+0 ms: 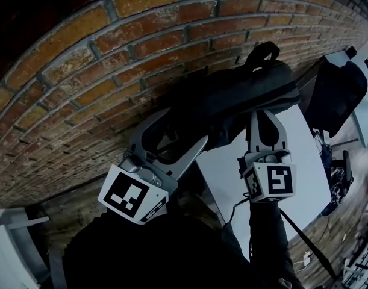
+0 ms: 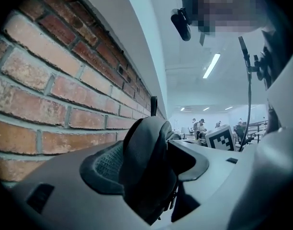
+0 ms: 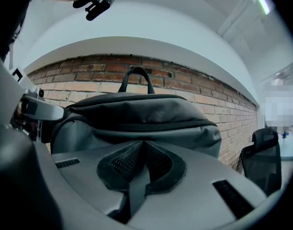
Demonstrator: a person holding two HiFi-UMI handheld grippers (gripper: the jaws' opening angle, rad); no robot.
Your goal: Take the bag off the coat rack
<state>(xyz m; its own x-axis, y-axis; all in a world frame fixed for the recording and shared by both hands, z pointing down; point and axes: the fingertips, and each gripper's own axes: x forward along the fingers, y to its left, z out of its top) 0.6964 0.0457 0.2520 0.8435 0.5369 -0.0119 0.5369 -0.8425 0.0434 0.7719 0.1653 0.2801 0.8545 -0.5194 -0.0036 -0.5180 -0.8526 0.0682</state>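
Left hand-held gripper [image 1: 185, 125] straddles bag [image 1: 232, 95] — brick wall [image 1: 111, 59] behind.

Both grippers are held out side by side, pointing level. The left gripper [image 1: 187, 125] has its jaws spread wide, with a padded strap [image 2: 146, 166] standing between them. The right gripper [image 1: 265, 120] is clamped tight on a thin strap [image 3: 135, 188]. Dark sleeves [image 1: 265, 239] cover both arms.

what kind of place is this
Likely an open-plan office or lab, though that is a guess. There is a brick wall beside a white desk, strip lights on the ceiling, and people far down the room.
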